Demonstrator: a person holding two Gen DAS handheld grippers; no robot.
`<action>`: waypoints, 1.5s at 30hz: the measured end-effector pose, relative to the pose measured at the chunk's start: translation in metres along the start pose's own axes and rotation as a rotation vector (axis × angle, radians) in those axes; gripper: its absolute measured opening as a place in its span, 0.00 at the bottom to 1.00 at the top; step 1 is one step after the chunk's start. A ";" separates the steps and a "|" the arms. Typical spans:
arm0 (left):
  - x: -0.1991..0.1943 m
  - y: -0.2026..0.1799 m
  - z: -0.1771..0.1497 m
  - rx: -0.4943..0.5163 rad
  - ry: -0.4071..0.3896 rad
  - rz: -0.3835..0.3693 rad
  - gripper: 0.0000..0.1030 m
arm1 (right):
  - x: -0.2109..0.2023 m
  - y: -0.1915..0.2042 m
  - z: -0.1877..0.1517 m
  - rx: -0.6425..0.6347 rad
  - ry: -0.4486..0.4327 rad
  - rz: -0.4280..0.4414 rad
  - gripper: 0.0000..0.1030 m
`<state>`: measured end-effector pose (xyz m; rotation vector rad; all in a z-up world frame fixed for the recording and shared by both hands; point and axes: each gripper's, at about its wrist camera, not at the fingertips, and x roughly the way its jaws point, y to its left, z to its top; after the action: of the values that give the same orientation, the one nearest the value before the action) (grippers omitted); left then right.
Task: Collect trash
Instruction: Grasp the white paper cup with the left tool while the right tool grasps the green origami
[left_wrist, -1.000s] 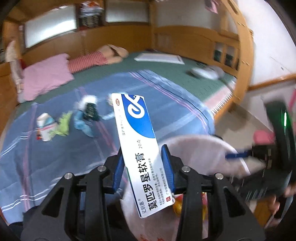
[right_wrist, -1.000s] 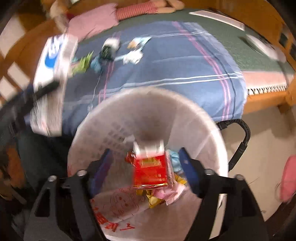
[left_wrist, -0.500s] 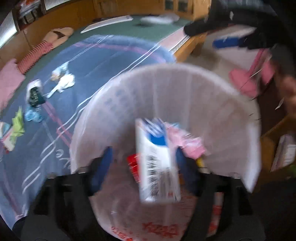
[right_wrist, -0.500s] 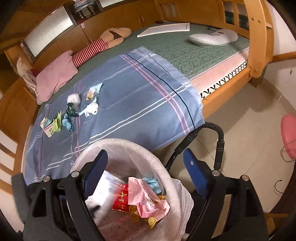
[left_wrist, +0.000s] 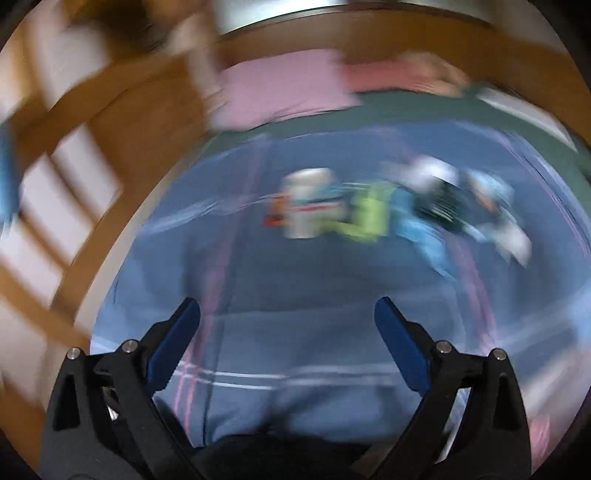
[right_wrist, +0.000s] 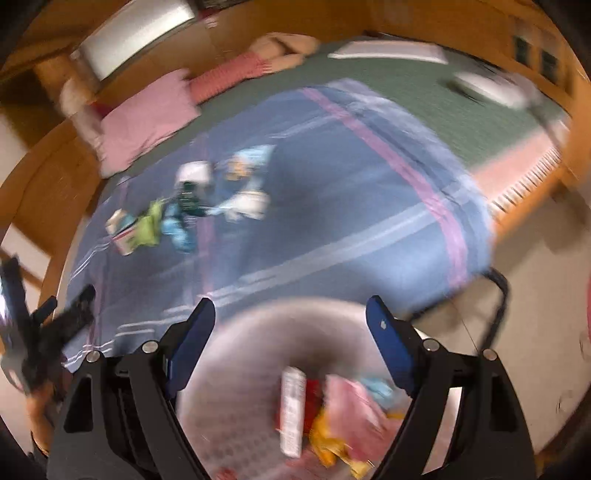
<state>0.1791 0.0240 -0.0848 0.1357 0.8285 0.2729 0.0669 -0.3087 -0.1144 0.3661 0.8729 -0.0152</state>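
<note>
Both the left gripper (left_wrist: 286, 314) and right gripper (right_wrist: 290, 314) have jaws spread empty; the bin (right_wrist: 236, 369) holds several pieces, while seemingly six or so scraps (right_wrist: 184, 210) remain at ten o'clock on the bed (right_wrist: 332, 221).

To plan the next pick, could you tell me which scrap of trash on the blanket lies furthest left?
The white carton with red edging, at the row's left end, beside the lime-green wrapper; the others lie further right.

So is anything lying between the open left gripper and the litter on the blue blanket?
Nothing visible: only bare blanket separates the left gripper from the blurred litter pile.
</note>
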 end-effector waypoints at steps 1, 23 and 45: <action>0.012 0.016 0.007 -0.086 0.028 0.004 0.93 | 0.012 0.017 0.007 -0.032 0.003 0.016 0.80; 0.084 0.151 -0.055 -1.172 0.136 -0.211 0.97 | 0.277 0.321 0.136 -0.339 0.113 0.104 0.61; 0.093 0.160 -0.068 -1.232 0.180 -0.190 0.97 | 0.280 0.270 0.112 -0.478 0.254 -0.030 0.71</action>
<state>0.1583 0.2050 -0.1603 -1.1258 0.7222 0.5752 0.3752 -0.0539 -0.1758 -0.0956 1.0985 0.2132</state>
